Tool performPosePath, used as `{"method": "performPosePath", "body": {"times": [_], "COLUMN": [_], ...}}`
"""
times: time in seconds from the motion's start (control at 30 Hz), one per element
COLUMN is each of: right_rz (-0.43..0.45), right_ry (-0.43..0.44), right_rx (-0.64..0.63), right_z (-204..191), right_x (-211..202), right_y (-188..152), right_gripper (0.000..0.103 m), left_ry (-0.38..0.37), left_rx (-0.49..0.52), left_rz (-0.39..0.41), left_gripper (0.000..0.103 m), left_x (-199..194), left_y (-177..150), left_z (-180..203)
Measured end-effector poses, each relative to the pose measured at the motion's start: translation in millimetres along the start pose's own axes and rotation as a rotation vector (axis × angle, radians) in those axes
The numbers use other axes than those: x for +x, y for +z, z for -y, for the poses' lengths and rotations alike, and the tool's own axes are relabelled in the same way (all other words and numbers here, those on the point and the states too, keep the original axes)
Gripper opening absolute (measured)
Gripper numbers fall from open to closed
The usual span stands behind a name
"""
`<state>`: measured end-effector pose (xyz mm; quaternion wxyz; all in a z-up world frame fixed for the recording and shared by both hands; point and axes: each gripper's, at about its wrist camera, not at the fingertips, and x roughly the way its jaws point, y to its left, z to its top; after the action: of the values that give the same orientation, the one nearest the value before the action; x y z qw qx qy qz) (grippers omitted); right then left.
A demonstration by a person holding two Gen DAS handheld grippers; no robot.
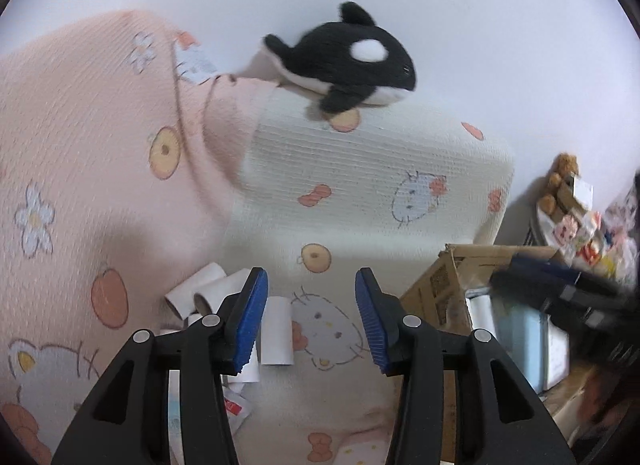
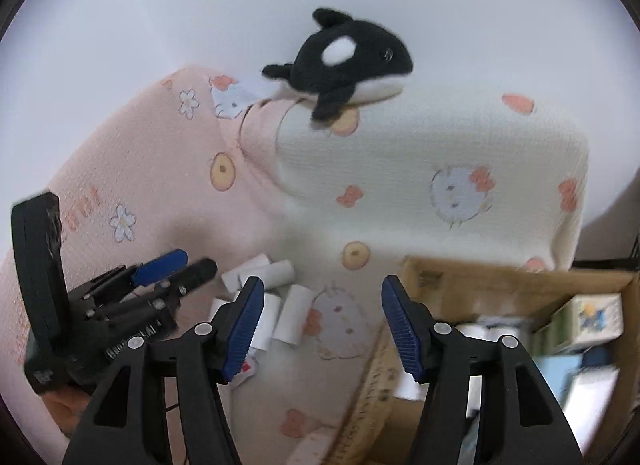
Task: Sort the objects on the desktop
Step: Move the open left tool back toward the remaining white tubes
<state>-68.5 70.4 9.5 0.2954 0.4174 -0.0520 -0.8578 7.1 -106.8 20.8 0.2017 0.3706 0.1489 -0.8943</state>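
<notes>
Black-framed, blue-padded jaws fill the bottom of both views. From the left, the left gripper (image 1: 312,317) stands open with nothing between its pads, only printed cloth showing through the gap. It hangs over a pink and cream quilted blanket with cartoon-cat and flower prints (image 1: 80,137), which covers the whole work surface.

Just left of and beneath its left pad lies a loose heap of short white paper rolls (image 1: 224,297), with a small red-and-white wrapper (image 1: 238,409) beside them near the bottom edge. These look unsorted.

Farther back, near the middle, a black and white plush orca (image 1: 348,65) rests on the far edge of the blanket against the pale wall, well apart from both tools and also not yet put away.

In the right wrist view the right gripper (image 2: 322,325) is likewise open and empty, its jaws spanning the edge where blanket meets box. At right stands an open brown cardboard box (image 2: 500,277), which already holds a white roll, a pale blue item and small printed cartons, too blurred to name further.

By my judgement the sort is partly done: some things are boxed, while the rolls, wrapper and orca remain out.
</notes>
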Motion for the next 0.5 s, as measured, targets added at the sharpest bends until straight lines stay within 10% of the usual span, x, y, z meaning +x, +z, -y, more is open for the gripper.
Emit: {"method": "performPosePath", "body": {"times": [0.17, 0.5], "right_rz": [-0.056, -0.159], "right_ry": [-0.096, -0.022], "right_rx": [-0.012, -0.024], "right_z": [-12.8, -38.8], "right_x": [20.1, 67.0], "right_y": [-11.1, -18.2], "right_gripper": [0.058, 0.058], "left_ry": [0.003, 0.007], "left_rx": [-0.057, -0.090], "left_rz": [-0.017, -0.044], "left_gripper": [0.050, 0.050], "left_x": [6.1, 21.2], "left_y": [-4.8, -21.8], "left_z": [-25.2, -53.5]}}
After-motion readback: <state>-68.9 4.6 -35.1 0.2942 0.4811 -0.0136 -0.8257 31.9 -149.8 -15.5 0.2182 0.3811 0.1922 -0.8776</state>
